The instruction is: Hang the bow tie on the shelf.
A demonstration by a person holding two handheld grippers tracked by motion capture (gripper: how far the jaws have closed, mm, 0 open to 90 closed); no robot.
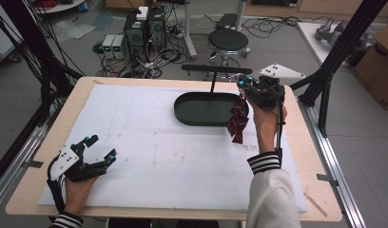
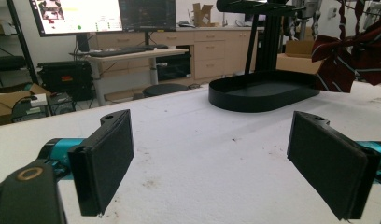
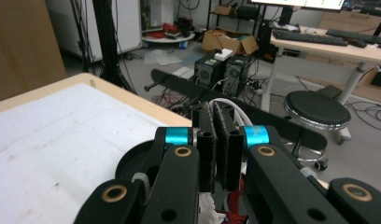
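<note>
**One piece of cloth lifted, none yet on the stand**

Halfway at best, judging by how things lie. Clamped in the right gripper and dangling free below it: a dark red striped cloth, clear of the table, at the far right, just beside the right end of the black stand. Lifted, then, but not hung. Nothing draped on the stand's top bar, and nothing lying in its oval tray. Probably left to do: carrying the cloth up and over that bar, letting go, and seeing that it stays put.

From the left gripper view, the same cloth seen hanging at the far right, in front of the end of the stand; touching it or apart, cannot tell.

Right gripper view: right gripper pressed nearly together, pads face to face with only a thin slit between, a scrap of red cloth showing low down behind the jaws. Aimed out past the table's far edge toward the floor and a stool.

Right hand raised, forearm stretched forward from the near edge, wrist bent so the gripper points left toward the stand.

Left gripper idle at the near left corner, jaws spread wide with nothing between them, resting low on the table and pointing right and far. Left hand behind it, near the table's edge, well apart from stand and cloth
</note>
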